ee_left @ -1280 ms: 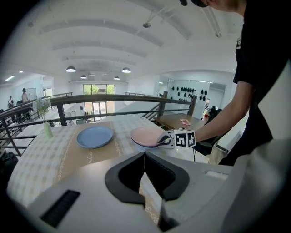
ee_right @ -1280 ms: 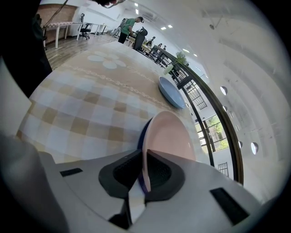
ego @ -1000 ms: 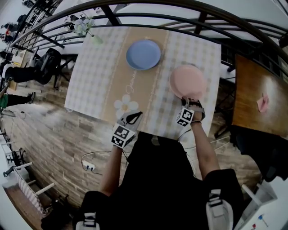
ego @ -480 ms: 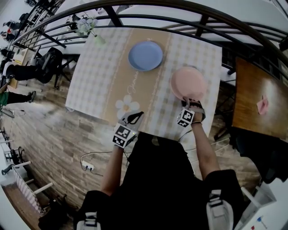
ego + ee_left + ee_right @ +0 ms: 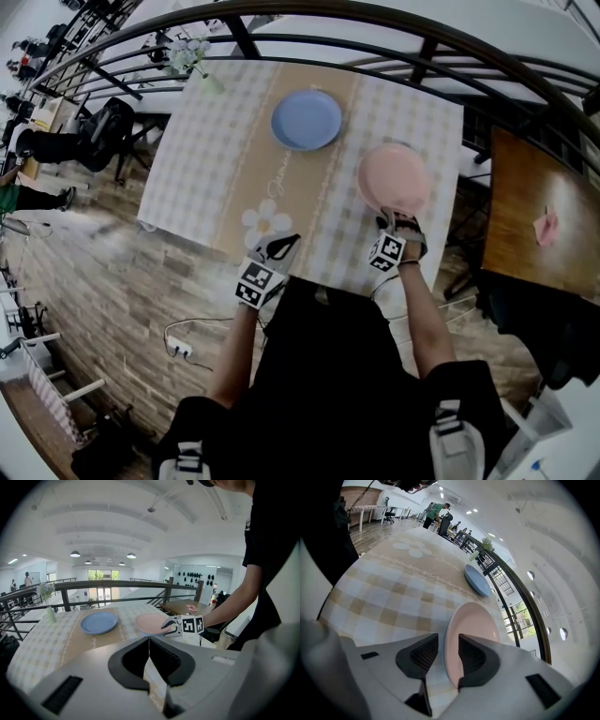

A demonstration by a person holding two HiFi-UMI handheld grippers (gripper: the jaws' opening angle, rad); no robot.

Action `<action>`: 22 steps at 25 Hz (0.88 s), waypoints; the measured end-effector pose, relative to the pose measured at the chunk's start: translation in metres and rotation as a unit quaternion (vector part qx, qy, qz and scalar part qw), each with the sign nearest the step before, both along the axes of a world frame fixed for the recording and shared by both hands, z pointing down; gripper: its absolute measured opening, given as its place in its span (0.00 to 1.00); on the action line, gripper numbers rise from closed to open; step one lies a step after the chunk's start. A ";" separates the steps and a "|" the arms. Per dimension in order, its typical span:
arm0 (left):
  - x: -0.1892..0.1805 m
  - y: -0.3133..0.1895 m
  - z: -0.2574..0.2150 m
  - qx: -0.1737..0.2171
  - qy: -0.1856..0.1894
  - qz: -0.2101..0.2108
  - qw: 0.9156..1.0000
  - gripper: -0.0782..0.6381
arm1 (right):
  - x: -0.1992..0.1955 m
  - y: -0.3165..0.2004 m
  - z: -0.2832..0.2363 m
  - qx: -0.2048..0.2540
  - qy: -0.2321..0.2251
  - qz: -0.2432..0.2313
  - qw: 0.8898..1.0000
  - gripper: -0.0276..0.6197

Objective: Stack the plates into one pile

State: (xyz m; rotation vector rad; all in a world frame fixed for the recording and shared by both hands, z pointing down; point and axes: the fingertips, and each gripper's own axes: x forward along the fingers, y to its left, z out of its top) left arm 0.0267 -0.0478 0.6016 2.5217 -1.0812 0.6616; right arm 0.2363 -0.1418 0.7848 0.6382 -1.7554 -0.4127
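Observation:
A pink plate lies on the checked table at the near right. A blue plate lies farther back near the middle. My right gripper is at the pink plate's near rim. In the right gripper view the pink plate has its rim between the jaws of my right gripper. Those jaws have just been opening, and a gap shows beside the rim. My left gripper hovers over the table's near edge, holding nothing. In the left gripper view the jaws of my left gripper meet.
A green vase with flowers stands at the table's far left corner. A dark metal railing curves behind the table. A brown wooden table with a small pink thing stands to the right.
Both plates and both grippers stay where they were; only the head view has shifted slightly.

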 end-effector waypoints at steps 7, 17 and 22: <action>-0.008 0.000 0.000 0.006 0.011 -0.011 1.000 0.11 | -0.007 -0.001 -0.005 0.005 -0.001 0.000 1.000 0.26; -0.044 -0.022 -0.003 0.008 0.033 0.009 0.999 0.11 | -0.039 -0.016 -0.026 0.017 0.004 0.025 1.000 0.25; -0.080 -0.038 -0.002 0.007 0.038 0.017 0.999 0.11 | -0.075 -0.033 -0.035 0.023 0.008 0.031 0.999 0.25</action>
